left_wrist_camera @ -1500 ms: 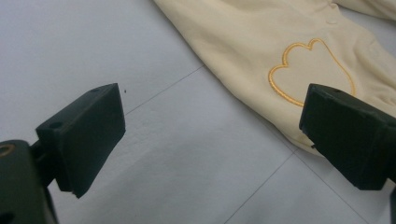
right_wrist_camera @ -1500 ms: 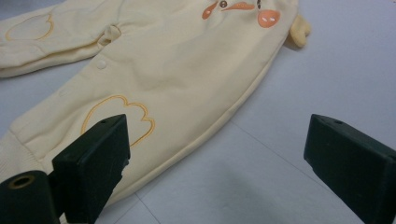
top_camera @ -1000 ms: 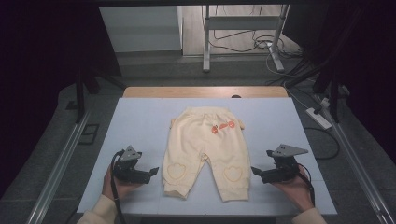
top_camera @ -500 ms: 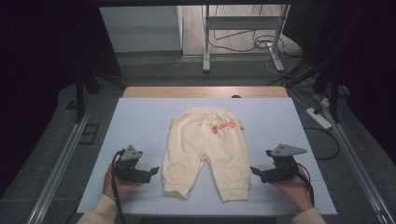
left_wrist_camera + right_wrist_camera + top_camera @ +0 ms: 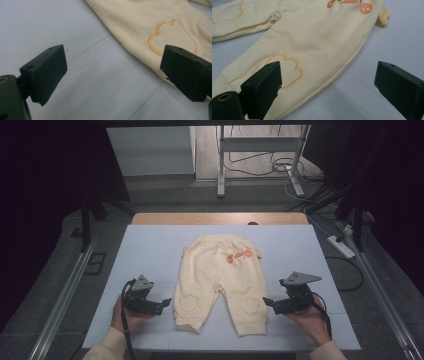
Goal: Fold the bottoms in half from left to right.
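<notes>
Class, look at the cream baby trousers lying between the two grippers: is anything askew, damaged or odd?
Nothing stands out. The trousers lie flat and spread on the table, no tear or stain visible; left gripper and right gripper are open beside the legs.

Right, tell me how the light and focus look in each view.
High view: the table is evenly lit, its surroundings dark, and the baby trousers are sharp. Left gripper view: soft light, with the near jaws of the left hand-held gripper slightly blurred. Right gripper view: trousers crisp, faint shadow under their edge.
</notes>
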Demonstrator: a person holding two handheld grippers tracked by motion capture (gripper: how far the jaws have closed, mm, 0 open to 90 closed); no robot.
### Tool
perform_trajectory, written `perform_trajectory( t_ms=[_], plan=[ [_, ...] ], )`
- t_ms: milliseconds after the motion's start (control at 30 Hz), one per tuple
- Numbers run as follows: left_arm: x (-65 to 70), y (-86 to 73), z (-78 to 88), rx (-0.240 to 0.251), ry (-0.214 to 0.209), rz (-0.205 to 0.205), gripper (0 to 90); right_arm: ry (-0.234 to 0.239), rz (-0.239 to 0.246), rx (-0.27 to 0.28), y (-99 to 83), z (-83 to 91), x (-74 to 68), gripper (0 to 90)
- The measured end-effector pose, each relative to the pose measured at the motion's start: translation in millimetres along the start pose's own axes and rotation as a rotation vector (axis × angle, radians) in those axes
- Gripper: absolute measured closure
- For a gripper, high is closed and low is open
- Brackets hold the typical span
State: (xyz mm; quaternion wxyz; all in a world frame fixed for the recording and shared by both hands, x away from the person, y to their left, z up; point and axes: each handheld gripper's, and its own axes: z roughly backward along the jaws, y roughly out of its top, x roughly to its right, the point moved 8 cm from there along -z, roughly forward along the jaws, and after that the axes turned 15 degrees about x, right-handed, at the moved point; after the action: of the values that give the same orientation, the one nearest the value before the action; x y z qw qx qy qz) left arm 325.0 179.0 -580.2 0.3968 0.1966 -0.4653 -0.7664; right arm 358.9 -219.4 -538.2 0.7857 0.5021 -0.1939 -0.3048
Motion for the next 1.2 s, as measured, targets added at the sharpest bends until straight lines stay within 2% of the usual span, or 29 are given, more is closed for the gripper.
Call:
perform_trajectory(
  t_ms=[200, 433, 1200],
  plan=[
    [0.0, 0.3, -1.4, -0.006, -0.002, -0.005, 6.9, 0.018, 0.008, -0.005, 4.4, -6.5, -5.4, 7.5],
    [-0.5, 0.1, -1.7, -0.008, 0.001, -0.003, 6.9, 0.057, 0.022, -0.008, 13.3, -17.3, -19.6, 7.5],
    [-1.7, 0.7, -2.8, -0.008, 0.004, -0.001, 7.0, 0.142, 0.051, -0.043, 22.8, -48.0, -52.0, 7.5]
  ],
)
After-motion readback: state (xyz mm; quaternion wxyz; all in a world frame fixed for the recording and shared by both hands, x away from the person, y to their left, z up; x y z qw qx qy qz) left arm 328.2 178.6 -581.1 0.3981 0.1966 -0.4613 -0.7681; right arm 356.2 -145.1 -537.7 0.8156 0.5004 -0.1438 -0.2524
